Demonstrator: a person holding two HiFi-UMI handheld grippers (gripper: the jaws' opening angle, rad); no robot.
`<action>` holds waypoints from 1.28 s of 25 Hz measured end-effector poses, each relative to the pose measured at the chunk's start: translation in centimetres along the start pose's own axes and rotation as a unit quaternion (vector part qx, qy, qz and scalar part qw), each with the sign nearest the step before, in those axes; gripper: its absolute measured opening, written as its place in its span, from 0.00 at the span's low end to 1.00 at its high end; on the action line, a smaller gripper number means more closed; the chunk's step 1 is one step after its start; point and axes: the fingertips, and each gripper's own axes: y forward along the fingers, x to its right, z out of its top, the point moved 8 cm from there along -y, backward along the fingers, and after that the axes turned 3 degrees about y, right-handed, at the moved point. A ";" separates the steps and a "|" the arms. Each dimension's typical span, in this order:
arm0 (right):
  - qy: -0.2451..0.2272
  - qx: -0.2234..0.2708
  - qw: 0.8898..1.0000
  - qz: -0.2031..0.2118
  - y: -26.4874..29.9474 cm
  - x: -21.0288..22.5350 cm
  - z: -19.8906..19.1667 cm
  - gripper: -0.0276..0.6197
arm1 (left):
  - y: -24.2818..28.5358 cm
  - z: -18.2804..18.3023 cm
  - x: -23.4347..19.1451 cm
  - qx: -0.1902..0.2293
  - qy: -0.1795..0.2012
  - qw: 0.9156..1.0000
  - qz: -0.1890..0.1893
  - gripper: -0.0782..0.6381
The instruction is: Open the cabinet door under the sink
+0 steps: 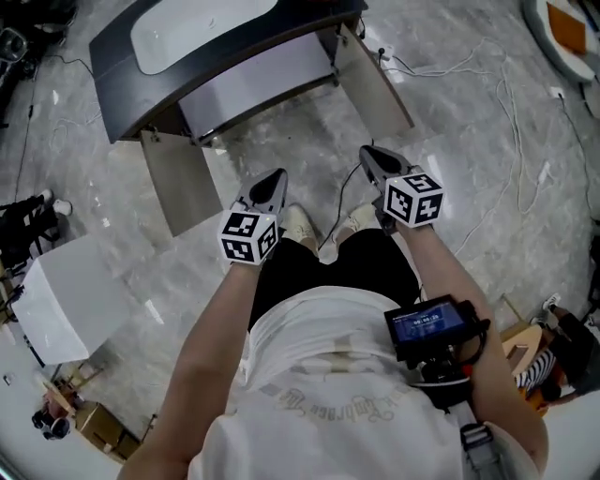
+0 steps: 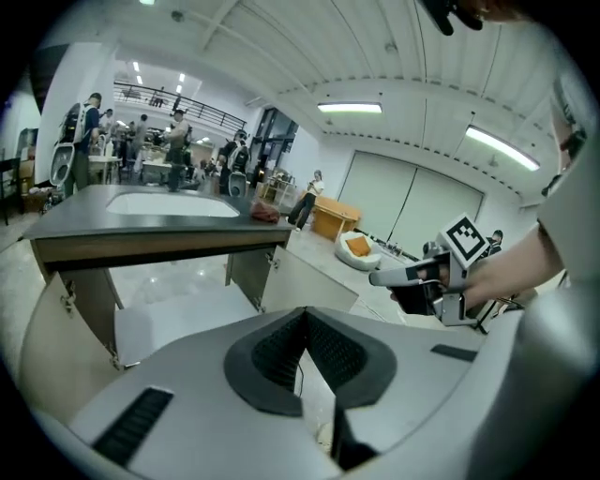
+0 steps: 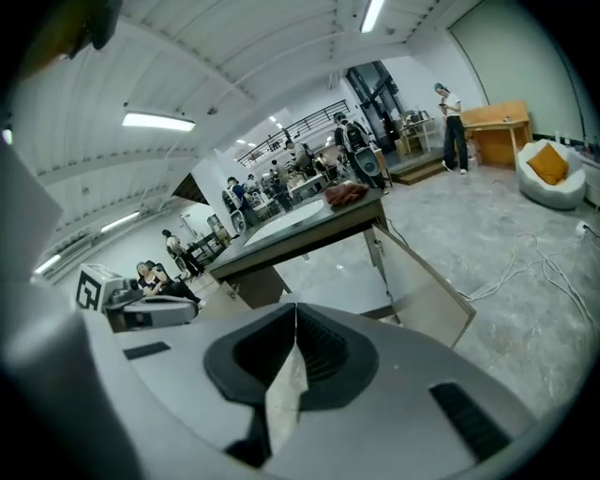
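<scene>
The sink cabinet (image 1: 234,56) has a dark top and a white basin, and it stands ahead of me at the top of the head view. Both doors under it hang wide open: the left door (image 1: 183,183) and the right door (image 1: 375,80). The pale inside (image 1: 253,80) is exposed. My left gripper (image 1: 278,174) and right gripper (image 1: 366,152) are held up in front of the cabinet, away from the doors. Both are shut with nothing between the jaws. From the left gripper (image 2: 302,314) I see the open doors (image 2: 305,286) and the right gripper (image 2: 380,277). The right gripper (image 3: 295,309) faces the right door (image 3: 422,291).
A white box (image 1: 70,295) stands on the marble floor at my left. Cables (image 1: 497,103) trail across the floor at the right, near a white beanbag with an orange cushion (image 1: 562,28). My shoes (image 1: 300,225) are just short of the cabinet. People stand at tables in the background (image 2: 141,141).
</scene>
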 end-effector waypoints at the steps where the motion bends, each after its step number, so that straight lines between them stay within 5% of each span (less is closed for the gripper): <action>1: -0.008 0.000 1.000 0.006 0.0 -1.1 0.4 0.07 | -1.2 0.5 -0.5 0.009 -0.003 1.000 0.002 0.12; 15: -0.104 0.019 0.990 0.097 -1.7 -12.5 3.5 0.06 | -12.9 1.9 -1.9 0.059 -0.016 0.998 0.025 0.12; 32: -0.118 0.039 0.988 0.089 -1.3 -14.2 5.3 0.06 | -13.1 4.0 -2.7 0.071 0.009 0.997 -0.003 0.12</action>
